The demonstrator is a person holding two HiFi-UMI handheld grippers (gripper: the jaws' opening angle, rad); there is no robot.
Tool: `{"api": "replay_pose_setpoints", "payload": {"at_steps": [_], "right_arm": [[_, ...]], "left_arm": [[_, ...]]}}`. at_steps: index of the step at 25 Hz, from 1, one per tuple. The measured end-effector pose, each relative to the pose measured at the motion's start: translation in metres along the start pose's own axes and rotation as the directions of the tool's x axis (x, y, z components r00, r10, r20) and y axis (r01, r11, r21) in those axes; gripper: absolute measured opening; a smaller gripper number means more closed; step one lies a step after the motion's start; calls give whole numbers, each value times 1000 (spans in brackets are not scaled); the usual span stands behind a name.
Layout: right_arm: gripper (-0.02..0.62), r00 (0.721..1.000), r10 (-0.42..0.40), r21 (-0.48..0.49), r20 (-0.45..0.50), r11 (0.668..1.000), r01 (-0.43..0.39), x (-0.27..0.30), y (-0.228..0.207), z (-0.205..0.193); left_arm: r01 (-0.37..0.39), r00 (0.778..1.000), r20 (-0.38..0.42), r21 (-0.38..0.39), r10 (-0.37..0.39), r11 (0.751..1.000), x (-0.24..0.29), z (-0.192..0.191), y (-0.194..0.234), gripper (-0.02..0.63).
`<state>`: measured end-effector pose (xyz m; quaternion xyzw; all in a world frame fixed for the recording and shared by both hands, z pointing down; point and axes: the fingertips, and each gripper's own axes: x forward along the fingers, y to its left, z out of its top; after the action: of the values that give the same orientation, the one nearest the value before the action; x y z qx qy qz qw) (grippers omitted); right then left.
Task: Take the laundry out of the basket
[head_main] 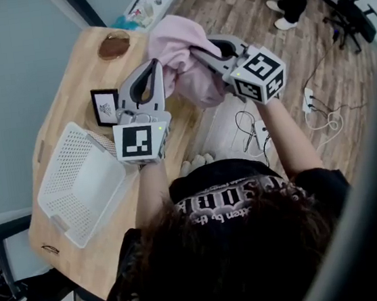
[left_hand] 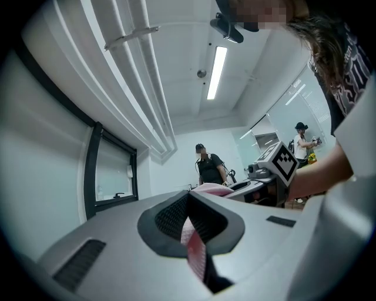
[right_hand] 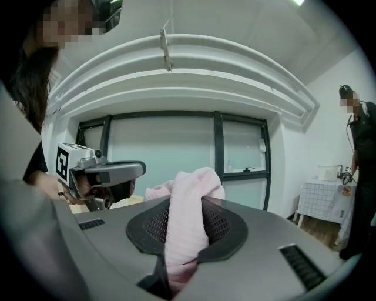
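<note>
Over the wooden table (head_main: 71, 86), my left gripper (left_hand: 189, 232) pinches a thin fold and my right gripper (right_hand: 187, 235) clamps a thick bunch of the pink garment (head_main: 174, 42), held well apart from the empty-looking white basket (head_main: 56, 196), so next I'd lower it and part both jaws.

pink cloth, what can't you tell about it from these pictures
Head view: the pink cloth is bunched between the left gripper and right gripper; its kind and full shape are hidden.
Left gripper view: only a thin strip shows between the jaws.
Right gripper view: the gripper's body covers its lower end.
</note>
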<state>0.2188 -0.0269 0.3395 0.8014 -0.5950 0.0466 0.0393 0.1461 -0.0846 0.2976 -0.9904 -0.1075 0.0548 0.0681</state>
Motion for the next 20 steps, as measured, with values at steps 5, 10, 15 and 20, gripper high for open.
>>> {"api": "replay_pose_setpoints", "payload": {"at_steps": [5,10,15,20], "right_arm": [[92,1000,-1,7,3,1000,1,1,4,-6],[92,1000,-8,21,2,1000,8,3,7,-12],[92,1000,-19,28,-7,999,19,5,6,-17],[92,1000,-26,19,-12,999,26,4,5,-18]], "left_arm": [[8,1000,-8,-3,-8,1000,-2,-7,0,-3],[3,1000,-15,-12,-3,1000,-5,-12,1,-3],[-1,1000,-22,-21,1,1000,-6,-14,2,-3],[-1,1000,-21,-22,1,1000,-7,-14,2,-3]]}}
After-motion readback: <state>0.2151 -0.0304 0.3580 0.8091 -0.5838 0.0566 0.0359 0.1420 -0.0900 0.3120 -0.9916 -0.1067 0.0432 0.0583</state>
